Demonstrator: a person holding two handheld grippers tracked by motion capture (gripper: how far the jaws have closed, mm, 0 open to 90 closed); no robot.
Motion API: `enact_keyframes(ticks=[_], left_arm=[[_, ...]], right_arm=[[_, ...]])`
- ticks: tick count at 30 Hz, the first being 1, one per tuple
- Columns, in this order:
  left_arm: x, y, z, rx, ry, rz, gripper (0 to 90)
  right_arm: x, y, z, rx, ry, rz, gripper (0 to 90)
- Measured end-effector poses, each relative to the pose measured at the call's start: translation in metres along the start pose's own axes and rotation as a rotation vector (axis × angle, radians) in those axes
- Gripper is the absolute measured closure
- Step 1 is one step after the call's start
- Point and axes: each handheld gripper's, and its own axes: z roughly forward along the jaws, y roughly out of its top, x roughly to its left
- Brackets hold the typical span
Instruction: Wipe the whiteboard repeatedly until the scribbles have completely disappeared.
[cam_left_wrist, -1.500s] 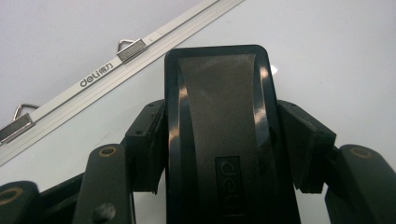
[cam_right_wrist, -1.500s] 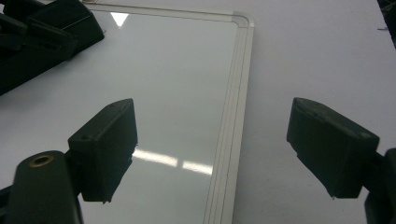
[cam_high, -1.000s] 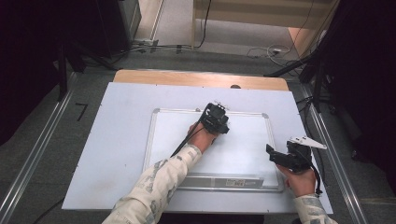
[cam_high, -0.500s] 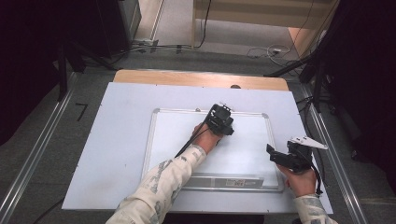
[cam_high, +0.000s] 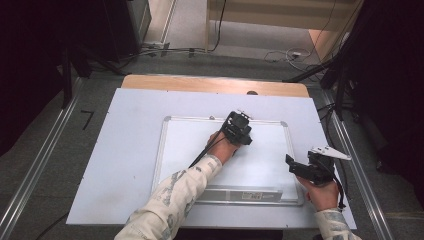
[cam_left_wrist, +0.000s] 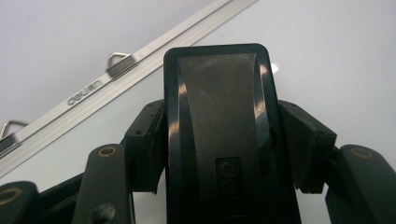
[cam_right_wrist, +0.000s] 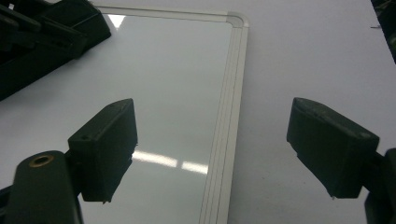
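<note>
A white whiteboard (cam_high: 190, 145) with a silver frame lies flat on the white table top. My left gripper (cam_high: 239, 129) is over the board's upper middle. In the left gripper view my left gripper (cam_left_wrist: 227, 144) is shut on a black board eraser (cam_left_wrist: 219, 93), with a pad pressed against each of its long sides. The board's frame with its hanging hooks (cam_left_wrist: 88, 93) runs behind the eraser. My right gripper (cam_high: 295, 167) rests by the board's right edge. Seen in its own view, my right gripper (cam_right_wrist: 219, 144) is open, straddling the frame (cam_right_wrist: 229, 116) with nothing between its pads.
The board's pen tray (cam_high: 245, 192) runs along its near edge. A bare wooden strip (cam_high: 200, 84) shows at the table's far side. Cables (cam_high: 280, 55) lie on the floor beyond it, and metal rails (cam_high: 40, 165) flank the table. The left gripper's body (cam_right_wrist: 46, 32) shows top left in the right gripper view.
My left gripper with the eraser has slid slightly to the right across the board. The right gripper has stayed put.
</note>
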Motion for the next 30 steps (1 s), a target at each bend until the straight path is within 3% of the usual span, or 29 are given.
enact_keyframes(ticks=[6, 18, 30], left_arm=[[0.011, -0.005, -0.003, 0.007, 0.003, -0.019, 40.2], [0.055, -0.027, -0.017, 0.018, 0.051, -0.109, 40.2], [0.086, -0.052, -0.033, 0.016, 0.089, -0.17, 40.2]], right_arm=[[-0.002, -0.001, 0.0, 0.0, 0.0, 0.004, 14.9], [-0.001, -0.001, 0.0, 0.002, -0.005, -0.003, 14.8], [-0.001, -0.001, 0.0, 0.004, -0.009, -0.001, 14.8]])
